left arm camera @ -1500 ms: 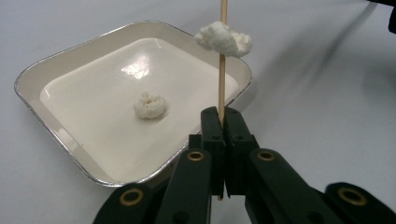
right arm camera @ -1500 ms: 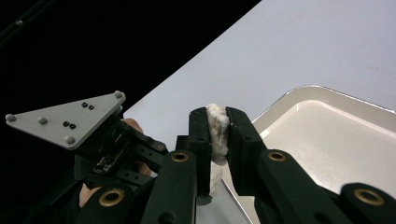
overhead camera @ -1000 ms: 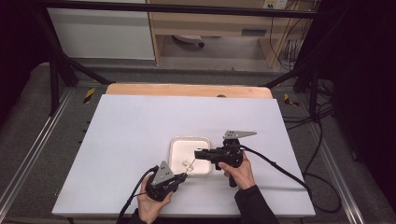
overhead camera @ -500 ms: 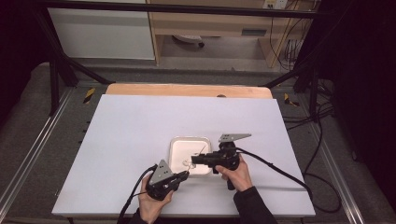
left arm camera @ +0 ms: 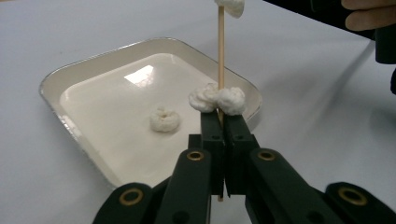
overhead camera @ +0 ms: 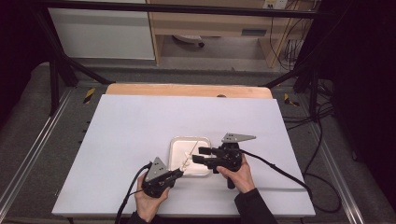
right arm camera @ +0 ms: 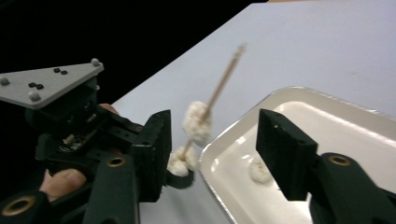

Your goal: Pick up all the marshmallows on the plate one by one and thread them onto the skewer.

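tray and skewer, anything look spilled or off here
Nothing stands out. The tray sits flat on the table with one white piece lying loose inside it. The left gripper is shut on the skewer, which is intact and carries white pieces. The right gripper has just opened, nothing between its pads.

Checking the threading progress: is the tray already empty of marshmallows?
No, one marshmallow still lies loose in the tray, beside the skewer in the left gripper.

One wooden skewer (left arm camera: 221, 56) carrying three white marshmallow pieces (left arm camera: 216, 99) (two pressed together low on the stick, one near its tip); one loose marshmallow piece (left arm camera: 164, 120) lying in one white tray (left arm camera: 84, 70); two claws, left (overhead camera: 180, 173) and right (overhead camera: 200, 155); one counter (overhead camera: 140, 121).
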### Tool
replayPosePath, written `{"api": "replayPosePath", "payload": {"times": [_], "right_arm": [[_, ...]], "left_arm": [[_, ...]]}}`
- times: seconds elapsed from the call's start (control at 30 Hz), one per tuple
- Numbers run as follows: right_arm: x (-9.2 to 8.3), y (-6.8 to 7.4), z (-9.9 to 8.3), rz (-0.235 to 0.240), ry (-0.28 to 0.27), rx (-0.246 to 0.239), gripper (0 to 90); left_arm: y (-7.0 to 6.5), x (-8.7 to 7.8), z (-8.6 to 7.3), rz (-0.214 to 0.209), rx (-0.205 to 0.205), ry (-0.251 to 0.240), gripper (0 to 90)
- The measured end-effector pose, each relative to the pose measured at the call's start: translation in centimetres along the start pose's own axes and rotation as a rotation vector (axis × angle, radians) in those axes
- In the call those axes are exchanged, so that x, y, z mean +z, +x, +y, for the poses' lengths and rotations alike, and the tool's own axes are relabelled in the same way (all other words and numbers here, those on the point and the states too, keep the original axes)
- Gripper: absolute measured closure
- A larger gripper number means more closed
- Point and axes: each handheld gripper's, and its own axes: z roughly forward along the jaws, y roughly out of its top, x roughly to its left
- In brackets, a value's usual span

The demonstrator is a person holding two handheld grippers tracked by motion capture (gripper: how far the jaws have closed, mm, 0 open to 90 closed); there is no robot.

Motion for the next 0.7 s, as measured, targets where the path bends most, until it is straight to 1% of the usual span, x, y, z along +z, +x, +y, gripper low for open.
{"api": "replayPosePath", "payload": {"times": [0.1,0.13,0.17,0.3,0.4,0.43,0.5,0.53,0.6,0.7], "right_arm": [[-0.7,-0.4,-0.1,-0.063,-0.013,-0.025,30.3],[-0.9,-0.5,-0.2,-0.082,-0.014,-0.031,27.3],[-1.0,-0.7,-0.3,-0.103,-0.011,-0.049,25.1],[-1.3,-1.0,-0.7,-0.181,0.027,-0.101,15.9],[-1.2,-1.1,-0.9,-0.222,0.071,-0.137,10.7],[-1.2,-1.1,-1.0,-0.232,0.085,-0.149,8.9],[-1.1,-1.2,-1.1,-0.248,0.115,-0.147,7.4],[-1.0,-1.3,-1.2,-0.256,0.125,-0.155,7.0],[-0.9,-1.4,-1.2,-0.269,0.132,-0.162,6.5],[-0.7,-1.4,-1.1,-0.274,0.131,-0.155,5.9]], "left_arm": [[0.4,-0.6,-0.1,0.013,-0.012,-0.008,88.6],[0.5,-0.7,-0.1,0.017,-0.013,-0.010,88.6],[0.6,-0.9,-0.1,0.022,-0.016,-0.010,88.6],[1.1,-1.6,-0.2,0.038,-0.029,-0.013,88.6],[1.4,-2.0,-0.3,0.047,-0.037,-0.014,88.5],[1.6,-2.1,-0.4,0.048,-0.040,-0.011,88.5],[1.8,-2.3,-0.5,0.051,-0.049,-0.012,88.5],[1.9,-2.4,-0.6,0.051,-0.053,-0.013,88.5],[2.1,-2.5,-0.6,0.053,-0.051,-0.011,88.5],[2.3,-2.6,-0.7,0.056,-0.053,-0.006,88.5]]}}
